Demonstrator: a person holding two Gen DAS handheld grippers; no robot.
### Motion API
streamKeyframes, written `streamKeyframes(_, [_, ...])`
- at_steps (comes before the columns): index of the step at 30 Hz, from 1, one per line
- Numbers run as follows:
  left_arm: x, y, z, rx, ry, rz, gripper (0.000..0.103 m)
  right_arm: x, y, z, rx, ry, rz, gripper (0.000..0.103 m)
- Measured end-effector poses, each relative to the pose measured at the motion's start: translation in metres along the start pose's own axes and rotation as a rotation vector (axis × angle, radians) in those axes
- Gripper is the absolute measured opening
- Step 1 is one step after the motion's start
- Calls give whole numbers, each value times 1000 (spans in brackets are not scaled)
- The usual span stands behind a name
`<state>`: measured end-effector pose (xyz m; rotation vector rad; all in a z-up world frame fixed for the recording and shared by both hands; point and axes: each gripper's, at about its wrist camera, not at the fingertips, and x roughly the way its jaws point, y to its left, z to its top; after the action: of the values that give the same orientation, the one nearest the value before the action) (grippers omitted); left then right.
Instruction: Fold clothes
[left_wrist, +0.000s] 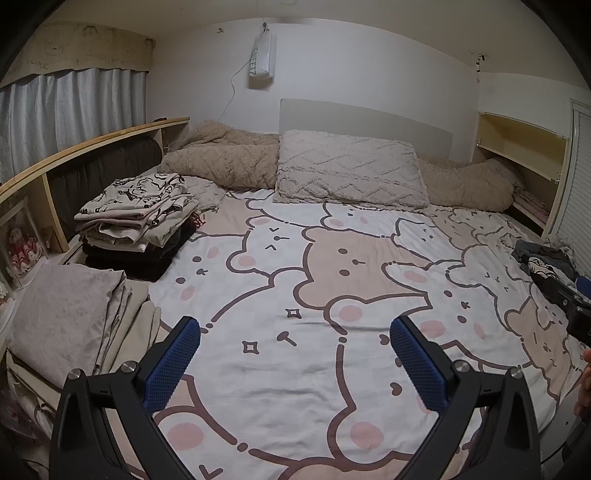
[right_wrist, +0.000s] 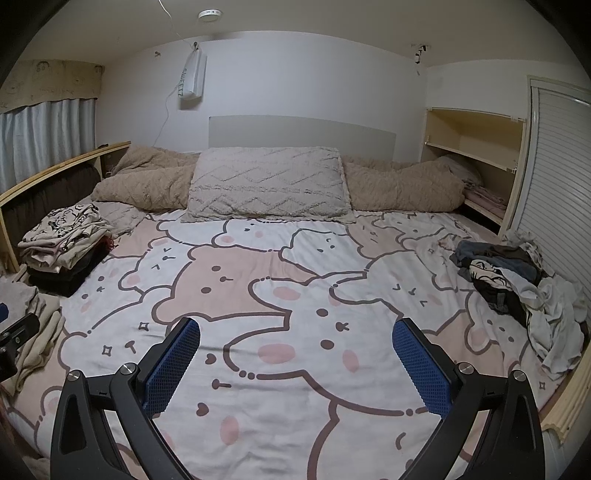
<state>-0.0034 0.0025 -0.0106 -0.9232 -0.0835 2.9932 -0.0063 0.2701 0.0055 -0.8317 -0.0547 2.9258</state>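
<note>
Both grippers, left (left_wrist: 295, 332) and right (right_wrist: 296, 332), jaws wide apart, empty.

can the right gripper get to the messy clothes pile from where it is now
Probably yes. The right gripper is open and empty above the bedsheet, and the unfolded clothes pile lies on its right side near the bed edge, with only bare sheet between them. It would need to move over to it.

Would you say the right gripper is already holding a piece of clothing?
No, the right gripper is open and empty above the bedsheet, and the unfolded clothes lie apart.
</note>
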Motion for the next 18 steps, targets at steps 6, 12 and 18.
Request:
streamKeyframes(6, [4,1,-3,-4,5,2,103,3,1,-3,-1,6,0,103])
streamKeyframes(12, [13,2,-7,-11,13,9,103,13,0,-9,-5,32,-12,103])
streamKeyframes(18, [25,-1,-13,-5,25,17,103,26,-8,-17,16,62,-29,103])
